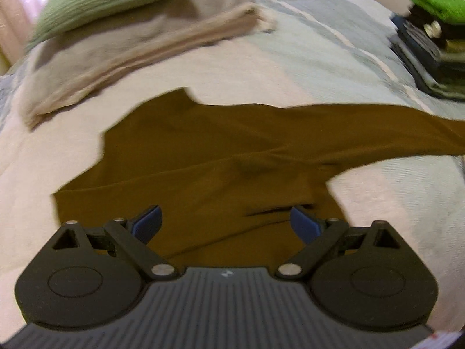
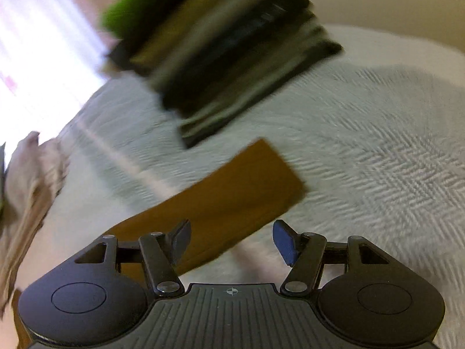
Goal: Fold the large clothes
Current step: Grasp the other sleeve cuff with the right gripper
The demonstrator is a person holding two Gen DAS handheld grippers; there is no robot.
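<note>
The bed [image 1: 334,46], covered with a pale quilted bedspread in a herringbone weave with light blue-grey bands, fills both views and carries everything here. On it lies the brown garment [image 1: 209,157], spread flat across the middle of the left wrist view, its upper edge ragged in outline and one long part reaching off toward the right edge of that picture. In the right wrist view a long straight strip of the same brown garment [image 2: 232,197] runs up and to the right and ends in a square-cut edge on the bedspread, just short of the pile of folded clothes.

That pile of folded clothes [image 2: 229,58] is a stack of dark, olive and grey layers with a bright green piece on top; it sits near the far edge of the bed, apart from the brown cloth. At the far left of the left wrist view lies a beige heap of clothes [image 1: 122,58] with a sage-green ribbed cloth [image 1: 104,0] on it. Between the heap and the stack the bedspread lies bare, and bare bedspread also opens to the right of the strip.

The left tongs [image 1: 225,224] hang over the near part of the brown garment, blue pads spread wide, gripping nothing. The right tongs [image 2: 231,241] stand released too, pads parted above the strip's near end, nothing between them.
</note>
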